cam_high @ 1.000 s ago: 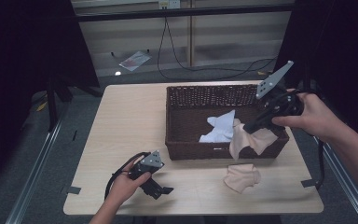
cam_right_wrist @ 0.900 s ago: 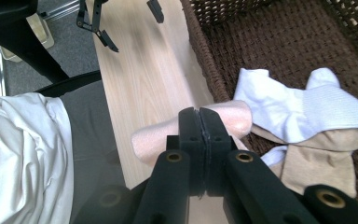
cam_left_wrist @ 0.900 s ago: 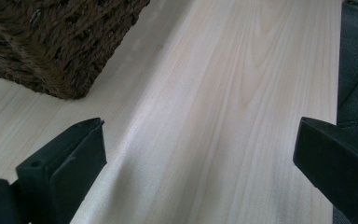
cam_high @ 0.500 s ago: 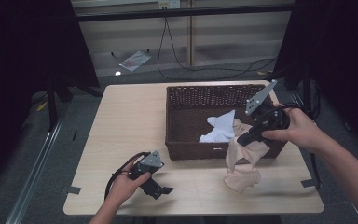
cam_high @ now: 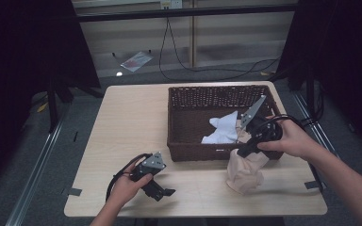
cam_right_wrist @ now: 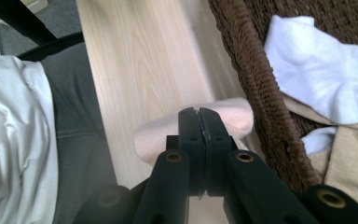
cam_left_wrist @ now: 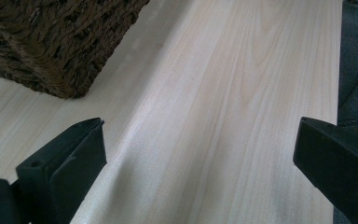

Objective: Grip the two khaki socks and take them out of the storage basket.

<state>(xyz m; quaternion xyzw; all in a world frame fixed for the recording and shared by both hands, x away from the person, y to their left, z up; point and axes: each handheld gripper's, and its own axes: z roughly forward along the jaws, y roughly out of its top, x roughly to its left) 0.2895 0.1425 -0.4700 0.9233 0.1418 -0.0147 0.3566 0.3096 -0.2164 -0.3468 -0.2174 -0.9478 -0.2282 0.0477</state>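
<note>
A beige cloth point(cam_high: 244, 172) hangs from my right gripper point(cam_high: 239, 153) and bunches on the table just in front of the brown wicker basket point(cam_high: 193, 149). In the right gripper view the jaws point(cam_right_wrist: 199, 116) are pressed together, with the beige cloth point(cam_right_wrist: 233, 115) pinched at their tips beside the basket wall point(cam_right_wrist: 256, 79). A white sock point(cam_high: 224, 129) lies inside the basket, over more beige fabric point(cam_right_wrist: 349, 158). My left gripper point(cam_high: 162, 192) rests open on the table at the front left, and its jaws point(cam_left_wrist: 200, 154) stand wide apart over bare wood.
The basket's corner point(cam_left_wrist: 51, 42) stands ahead of the left gripper. The wooden table point(cam_high: 132, 122) has free room to the basket's left. The person's white shirt point(cam_right_wrist: 9, 140) is at the table's front edge. Cables lie on the floor beyond the table.
My right gripper has come down and forward from over the basket's right rim, lowering the hanging beige cloth onto a beige piece lying on the table. The left gripper has not moved.
</note>
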